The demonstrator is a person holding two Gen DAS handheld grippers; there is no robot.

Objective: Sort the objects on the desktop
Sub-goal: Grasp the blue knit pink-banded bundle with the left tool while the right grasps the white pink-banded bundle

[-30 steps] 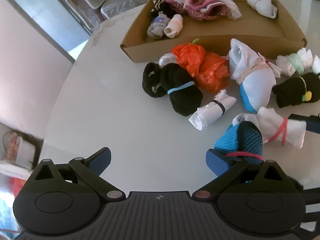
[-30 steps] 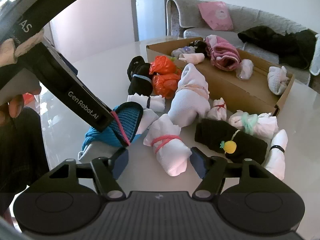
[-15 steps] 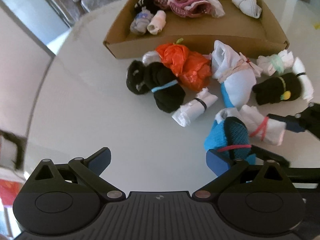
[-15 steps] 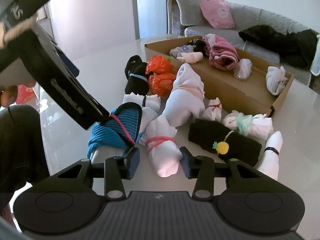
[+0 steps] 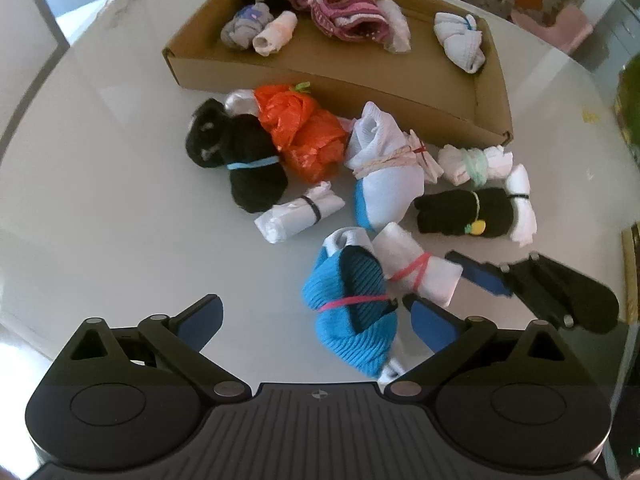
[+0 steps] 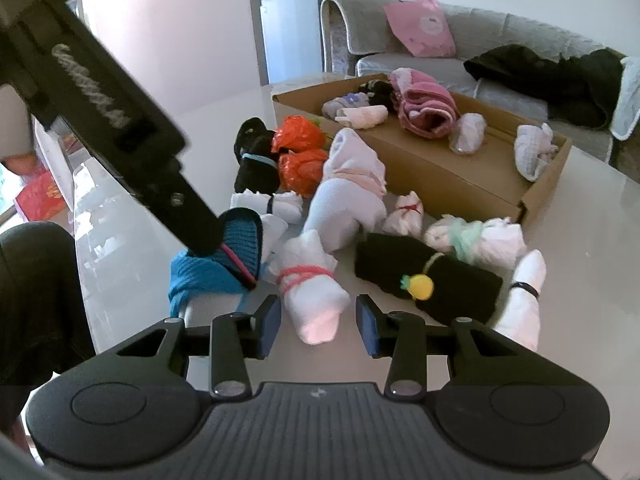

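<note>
A white sock bundle (image 6: pixel 312 292) tied with a red band lies on the white table (image 5: pixel 120 200). My right gripper (image 6: pixel 318 318) straddles its near end. The jaws are still closing and the pads touch its sides. In the left wrist view, one right finger (image 5: pixel 480 278) lies against that bundle (image 5: pixel 416 272). My left gripper (image 5: pixel 314 316) points steeply down and stands wide open. A blue sock bundle (image 5: pixel 352 312) with a pink band rests against its right finger. A cardboard box (image 5: pixel 320 80) behind holds several rolled socks.
Between me and the box lie orange bags (image 5: pixel 304 132), a black bundle (image 5: pixel 248 164), a large white bundle (image 5: pixel 388 176) and a black roll with a pineapple charm (image 6: pixel 428 280). A person's dark sleeve (image 6: pixel 36 292) is at the left. A grey sofa (image 6: pixel 460 52) stands behind.
The right jaws have narrowed around the white bundle with the red band. The left gripper has tipped further down over the blue bundle and stays open.
</note>
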